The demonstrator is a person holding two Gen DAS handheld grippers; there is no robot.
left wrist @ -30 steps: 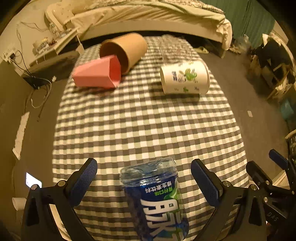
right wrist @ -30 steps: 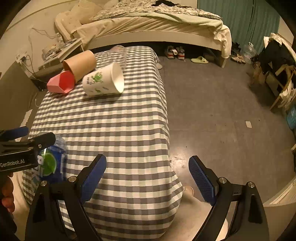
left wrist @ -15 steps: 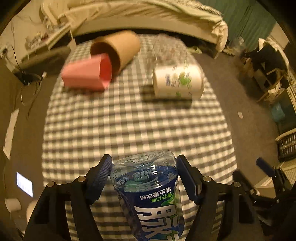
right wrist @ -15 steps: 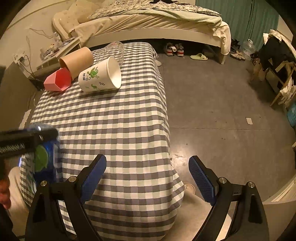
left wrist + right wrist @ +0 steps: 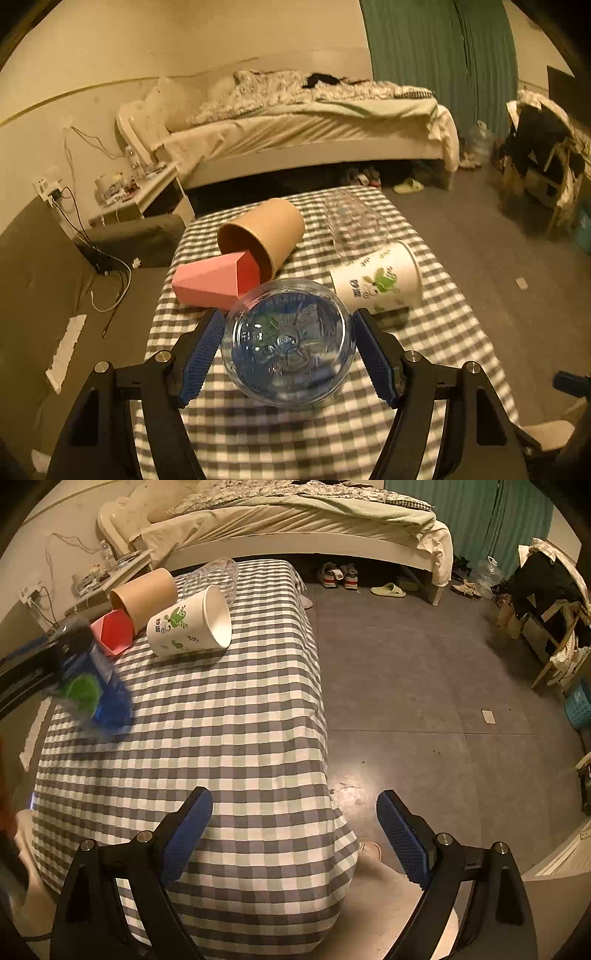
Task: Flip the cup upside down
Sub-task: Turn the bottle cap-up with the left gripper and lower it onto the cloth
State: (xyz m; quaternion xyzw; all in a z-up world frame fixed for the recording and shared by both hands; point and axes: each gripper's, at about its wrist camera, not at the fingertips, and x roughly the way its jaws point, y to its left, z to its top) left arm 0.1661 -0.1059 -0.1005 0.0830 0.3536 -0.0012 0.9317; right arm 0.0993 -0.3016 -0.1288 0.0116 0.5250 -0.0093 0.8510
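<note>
My left gripper (image 5: 290,321) is shut on a clear plastic cup with a blue label (image 5: 288,339). The cup's ribbed base faces the left wrist camera. In the right wrist view this cup (image 5: 96,686) is blurred, tilted and held above the left side of the checked table (image 5: 236,709). My right gripper (image 5: 293,799) is open with nothing between its fingers, over the table's near right corner. On their sides at the far end lie a white cup with green print (image 5: 376,280), a brown paper cup (image 5: 262,236), a pink cup (image 5: 214,282) and a clear cup (image 5: 354,225).
The table's right edge (image 5: 321,686) drops to bare grey floor. A bed (image 5: 303,125) stands behind the table, with shoes and slippers (image 5: 340,576) underneath. A side shelf with cables (image 5: 122,188) is at the far left, and a cluttered chair (image 5: 546,590) at the far right.
My left gripper closed on the blue-labelled cup, lifted it off the table and tipped it until its base faces the camera. The right gripper has stayed open and almost still.
</note>
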